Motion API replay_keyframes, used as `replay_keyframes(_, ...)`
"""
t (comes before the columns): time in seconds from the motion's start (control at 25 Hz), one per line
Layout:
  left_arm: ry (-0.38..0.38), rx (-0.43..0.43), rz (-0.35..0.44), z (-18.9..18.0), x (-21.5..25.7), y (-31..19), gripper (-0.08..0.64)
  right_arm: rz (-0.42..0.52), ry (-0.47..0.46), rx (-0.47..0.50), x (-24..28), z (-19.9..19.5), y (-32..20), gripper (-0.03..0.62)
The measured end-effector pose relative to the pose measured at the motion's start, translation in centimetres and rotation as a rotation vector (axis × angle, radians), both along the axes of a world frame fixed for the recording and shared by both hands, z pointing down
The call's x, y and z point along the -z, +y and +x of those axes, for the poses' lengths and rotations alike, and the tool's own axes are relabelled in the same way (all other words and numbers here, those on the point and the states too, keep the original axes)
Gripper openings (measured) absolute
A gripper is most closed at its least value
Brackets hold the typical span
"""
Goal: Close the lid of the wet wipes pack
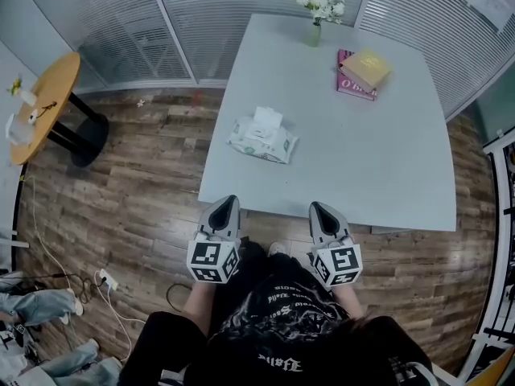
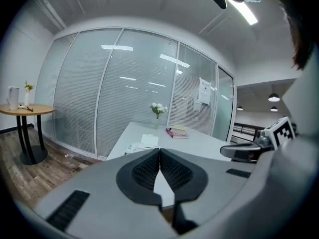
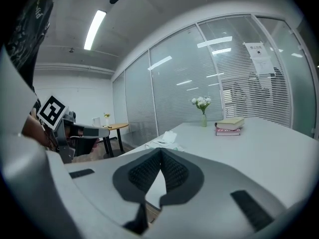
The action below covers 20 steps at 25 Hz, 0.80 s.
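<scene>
The white wet wipes pack [image 1: 261, 138] lies on the left side of the white table [image 1: 378, 167], its lid [image 1: 267, 119] flipped up and open. My left gripper [image 1: 224, 205] and right gripper [image 1: 321, 209] hover side by side at the table's near edge, well short of the pack. Both are shut, tips touching, with nothing held. In the left gripper view the pack [image 2: 141, 145] sits just beyond my left gripper [image 2: 159, 152], and the right gripper [image 2: 247, 151] shows at the side. In the right gripper view the pack [image 3: 165, 139] lies ahead of my right gripper [image 3: 160, 152].
A vase of white flowers [image 1: 315, 10] and a stack of two books [image 1: 362, 72] stand at the table's far end. A round wooden side table [image 1: 44, 103] stands at the left. Cables [image 1: 105, 284] lie on the wood floor. Glass walls with blinds enclose the back.
</scene>
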<state>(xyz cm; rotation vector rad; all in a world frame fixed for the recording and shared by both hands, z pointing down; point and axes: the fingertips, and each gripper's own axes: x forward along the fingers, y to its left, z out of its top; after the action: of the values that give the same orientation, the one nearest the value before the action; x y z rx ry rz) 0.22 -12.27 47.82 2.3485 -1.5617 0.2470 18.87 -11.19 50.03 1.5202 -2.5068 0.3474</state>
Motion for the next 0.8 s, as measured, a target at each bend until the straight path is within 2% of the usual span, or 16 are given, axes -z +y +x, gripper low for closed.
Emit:
replay_keyframes(0.36,-0.031,0.008,-0.007,-0.9,-0.4,-5.4,0.008,-0.034,-0.017,-0.013,-0.2,-0.2,-3.2,-0.002)
replay_keyframes(0.6,-0.063,-0.037,-0.019,-1.7,-0.4,-10.2,0.008,-0.036,-0.049,-0.067,1.0,-0.5,-8.2,-0.002)
replay_keyframes(0.8,-0.047,-0.059,-0.026,-2.8,-0.5,-13.8,0.008,-0.025,-0.051,-0.066,2.1,-1.8,-12.3,-0.002)
